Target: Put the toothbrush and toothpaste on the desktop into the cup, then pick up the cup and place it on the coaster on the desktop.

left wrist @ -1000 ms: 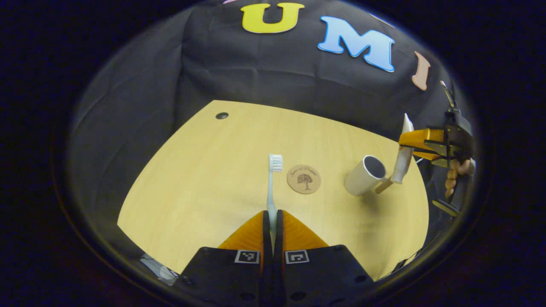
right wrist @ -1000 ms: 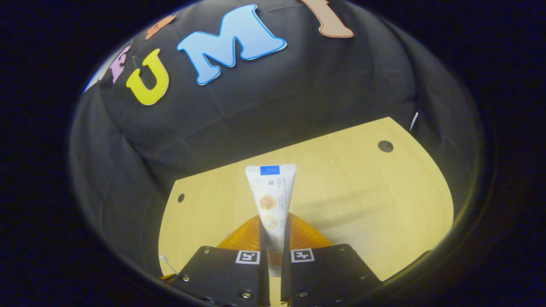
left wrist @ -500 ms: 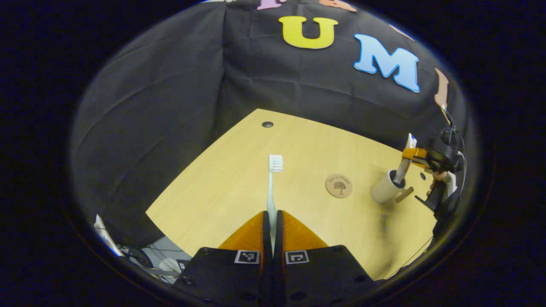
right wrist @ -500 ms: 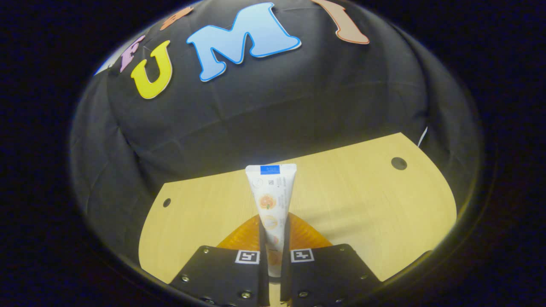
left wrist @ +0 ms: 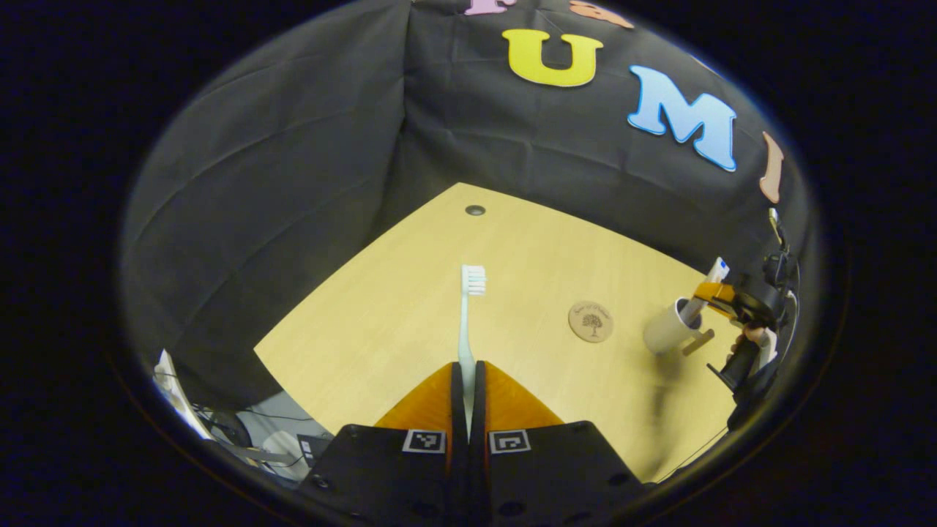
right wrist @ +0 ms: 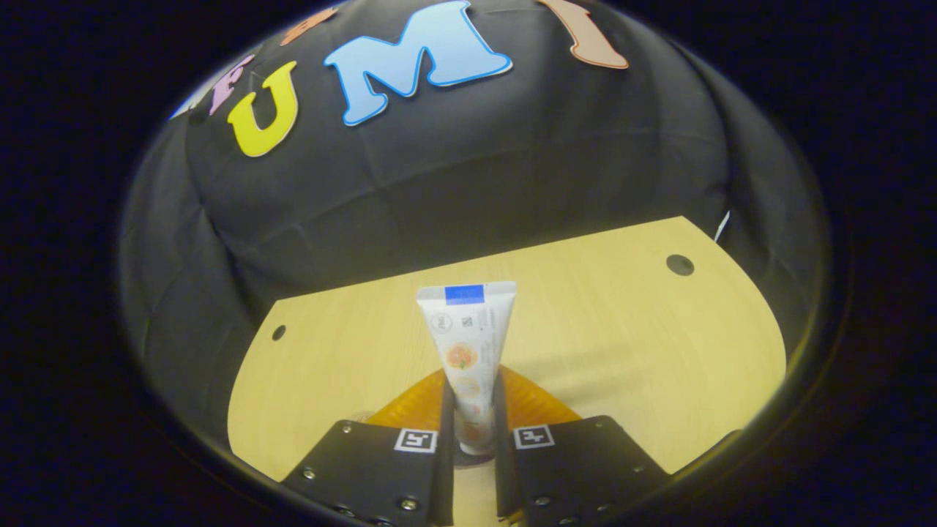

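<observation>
Left gripper view: my left hand-held gripper [left wrist: 466, 380] clamps the toothbrush [left wrist: 466, 322]; my right hand-held gripper [left wrist: 714, 296], gripping the toothpaste [right wrist: 466, 344] over the cup [left wrist: 667, 329], could tip it.

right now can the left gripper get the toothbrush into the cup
Probably not yet. The left gripper grips the toothbrush, but the right gripper holds the toothpaste in the cup mouth, crowding it.
</observation>
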Motion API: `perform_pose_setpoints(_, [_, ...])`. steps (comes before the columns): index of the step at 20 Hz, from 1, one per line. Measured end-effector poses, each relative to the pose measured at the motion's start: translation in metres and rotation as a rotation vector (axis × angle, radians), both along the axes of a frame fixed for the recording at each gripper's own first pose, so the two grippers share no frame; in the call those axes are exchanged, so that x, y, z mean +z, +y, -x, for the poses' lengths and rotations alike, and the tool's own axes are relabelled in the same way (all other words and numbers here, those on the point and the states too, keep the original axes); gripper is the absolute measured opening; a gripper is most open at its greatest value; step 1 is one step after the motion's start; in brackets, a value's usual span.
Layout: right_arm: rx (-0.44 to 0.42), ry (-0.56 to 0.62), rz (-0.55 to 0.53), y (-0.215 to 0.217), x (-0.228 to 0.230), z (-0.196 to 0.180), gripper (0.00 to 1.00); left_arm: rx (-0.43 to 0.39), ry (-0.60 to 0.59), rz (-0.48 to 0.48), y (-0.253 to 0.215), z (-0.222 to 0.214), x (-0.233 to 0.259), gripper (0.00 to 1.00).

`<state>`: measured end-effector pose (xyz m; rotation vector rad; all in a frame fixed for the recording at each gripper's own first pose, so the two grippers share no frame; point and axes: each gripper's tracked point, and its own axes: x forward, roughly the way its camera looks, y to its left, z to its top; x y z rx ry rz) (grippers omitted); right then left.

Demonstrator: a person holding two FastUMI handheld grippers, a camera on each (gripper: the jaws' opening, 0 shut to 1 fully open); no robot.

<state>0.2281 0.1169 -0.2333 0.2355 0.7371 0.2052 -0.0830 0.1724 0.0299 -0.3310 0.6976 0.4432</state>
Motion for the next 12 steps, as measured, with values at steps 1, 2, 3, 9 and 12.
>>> perform_pose_setpoints(1, [0.007,0.0,0.006,-0.002,0.001,0.003,0.23,-0.01,-0.006,0.009,-0.004,-0.005,0.0,0.06])
perform_pose_setpoints(2, [0.014,0.007,0.007,-0.003,-0.001,0.008,0.24,-0.02,-0.01,0.016,-0.008,-0.011,-0.001,0.08])
perform_pose_setpoints(3, [0.017,0.007,0.009,-0.005,-0.002,0.011,0.27,-0.034,-0.012,0.022,-0.012,-0.016,-0.002,0.08])
perform_pose_setpoints(9, [0.049,-0.008,-0.005,-0.011,0.014,0.032,0.51,-0.109,-0.046,0.013,-0.033,-0.044,-0.003,0.07])
perform_pose_setpoints(12, [0.031,-0.056,-0.067,-0.012,0.045,0.031,0.71,-0.15,-0.076,0.021,-0.043,-0.058,0.001,0.08])
